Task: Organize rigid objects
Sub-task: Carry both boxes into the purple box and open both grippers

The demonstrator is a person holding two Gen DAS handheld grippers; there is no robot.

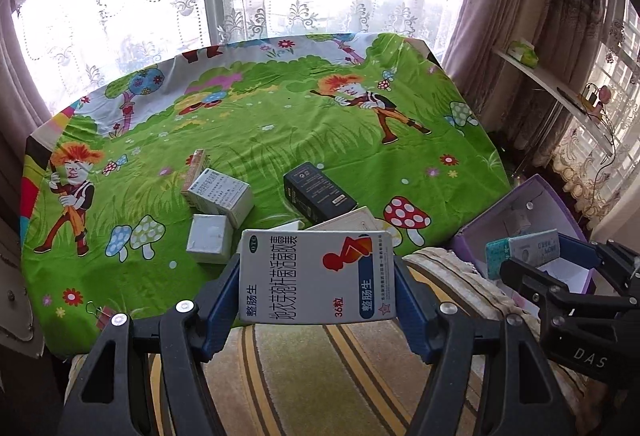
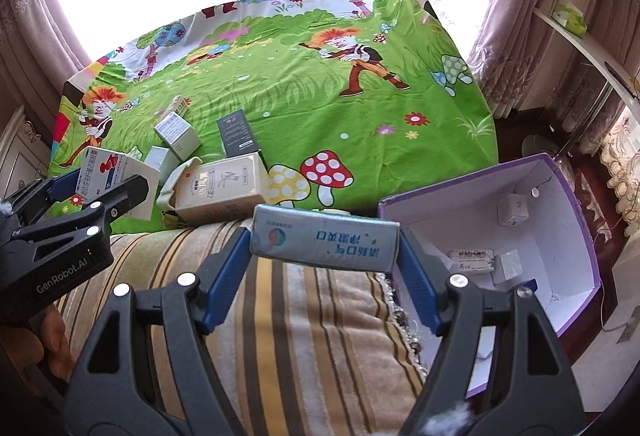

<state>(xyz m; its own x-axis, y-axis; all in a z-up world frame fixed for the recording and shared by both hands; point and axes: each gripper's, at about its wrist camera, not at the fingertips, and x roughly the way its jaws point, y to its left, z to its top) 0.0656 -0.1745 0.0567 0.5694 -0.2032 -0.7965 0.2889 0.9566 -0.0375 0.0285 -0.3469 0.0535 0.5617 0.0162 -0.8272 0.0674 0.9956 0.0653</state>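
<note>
1. Grippers first: the left gripper [image 1: 318, 276] has its jaws clamped on a white pill box [image 1: 318, 276] by its two short ends, and the right gripper [image 2: 325, 245] is clamped the same way on a silver-blue carton [image 2: 325, 245]. Gripping across the ends likely leaves the flat faces free for laying down.
2. Both cartons hang over a striped blanket [image 2: 300, 316], off the worktop.
3. To the right stands an open purple bin [image 2: 576, 172], a few small boxes already inside; it is probably where both loads go.
4. The right gripper is nearer the bin, so the left may have to wait or go round it.
5. Farther off, on the green cloth [image 1: 280, 108], lie a cream box [image 2: 222, 188], white boxes [image 1: 222, 194] and a black box [image 1: 318, 192], still unsorted.
</note>
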